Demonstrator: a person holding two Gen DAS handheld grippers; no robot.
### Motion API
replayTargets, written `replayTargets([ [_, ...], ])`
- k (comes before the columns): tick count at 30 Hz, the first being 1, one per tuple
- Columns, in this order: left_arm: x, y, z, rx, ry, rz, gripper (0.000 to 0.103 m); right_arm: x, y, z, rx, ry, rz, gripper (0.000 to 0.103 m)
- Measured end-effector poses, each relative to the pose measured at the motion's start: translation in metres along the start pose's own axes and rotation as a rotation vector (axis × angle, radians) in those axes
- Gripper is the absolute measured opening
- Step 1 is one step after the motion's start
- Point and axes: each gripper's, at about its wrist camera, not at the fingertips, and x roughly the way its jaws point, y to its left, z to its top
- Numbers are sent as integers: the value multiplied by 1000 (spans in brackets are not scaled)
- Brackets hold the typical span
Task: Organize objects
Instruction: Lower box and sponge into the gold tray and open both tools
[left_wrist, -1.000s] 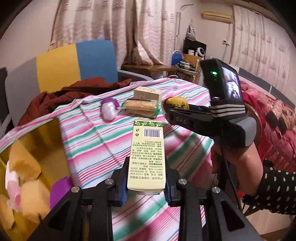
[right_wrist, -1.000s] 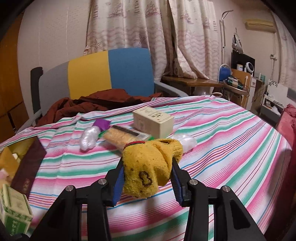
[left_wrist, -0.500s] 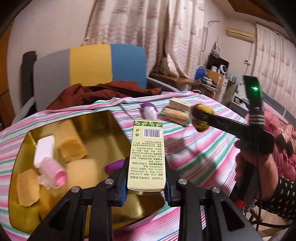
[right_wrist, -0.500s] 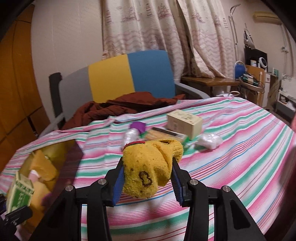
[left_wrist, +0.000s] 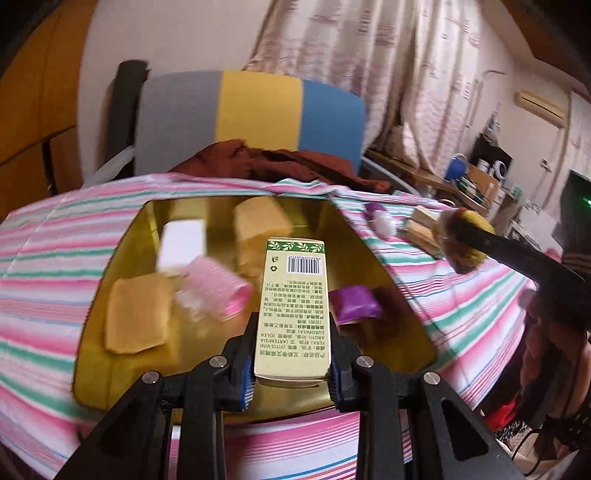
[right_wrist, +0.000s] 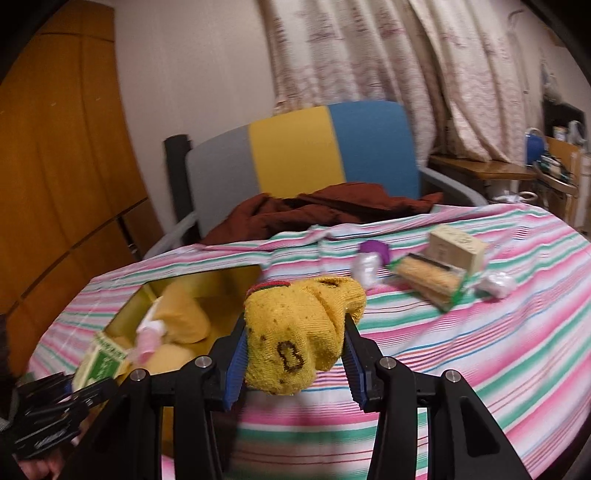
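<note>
Over the shiny gold rectangular tray on the striped pink, green and white tablecloth, we hold a tall cream carton with a green leaf band and barcode clamped by its narrow sides in our left gripper. Pinching it at the base leaves its length free, so we judge it can be lowered flat among what already lies in the tray: yellow sponge blocks, a white bar, a pink hair roller and a purple packet. Our right gripper is closed on a balled yellow knitted sock, held just right of the tray, probably queued for the same place. Still out on the cloth are a small beige box, a green-edged pack of crackers, a purple-capped clear bag and a white wad.

Compared with half a second ago, our left gripper has swung further over the tray, which now fills the middle of its view, and the sock has come closer to the tray's edge
</note>
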Motion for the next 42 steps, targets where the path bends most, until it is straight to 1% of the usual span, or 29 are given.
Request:
replayTargets([
  [5, 1, 27, -6, -53, 36, 33, 30, 7, 32, -8, -61, 49, 88, 48],
  [9, 3, 45, -8, -88, 53, 39, 30, 15, 58, -17, -120, 94, 151, 48],
  [11, 4, 49, -10, -84, 64, 50, 30, 18, 68, -20, -142, 112, 178, 48],
  [13, 10, 55, -11, -82, 92, 58, 30, 23, 80, -23, -158, 139, 212, 48],
  [16, 14, 61, -13, -85, 114, 69, 30, 30, 94, -28, -176, 172, 240, 48],
  [18, 15, 63, -14, -68, 116, 92, 30, 36, 103, -30, -179, 197, 264, 48],
  [23, 18, 64, -14, -5, 140, 109, 30, 48, 122, -37, -191, 241, 307, 50],
  [25, 20, 63, -14, 11, 151, 106, 31, 51, 126, -40, -190, 255, 318, 53],
  [26, 20, 63, -14, 11, 156, 94, 34, 53, 129, -40, -187, 262, 321, 54],
  [27, 20, 62, -13, 16, 163, 79, 36, 54, 130, -41, -182, 266, 328, 59],
  [28, 19, 61, -13, 19, 167, 73, 40, 54, 130, -41, -178, 268, 334, 63],
  [29, 18, 60, -13, 20, 163, 73, 46, 53, 130, -42, -172, 264, 332, 72],
  [30, 16, 60, -14, 17, 156, 71, 47, 52, 129, -42, -168, 258, 331, 76],
  [33, 9, 64, -15, -20, 133, 62, 47, 48, 126, -40, -161, 246, 333, 76],
  [38, -2, 80, -14, -131, 97, 89, 47, 47, 116, -35, -124, 235, 319, 76],
  [42, -6, 93, -13, -214, 88, 99, 47, 48, 111, -36, -96, 241, 314, 76],
])
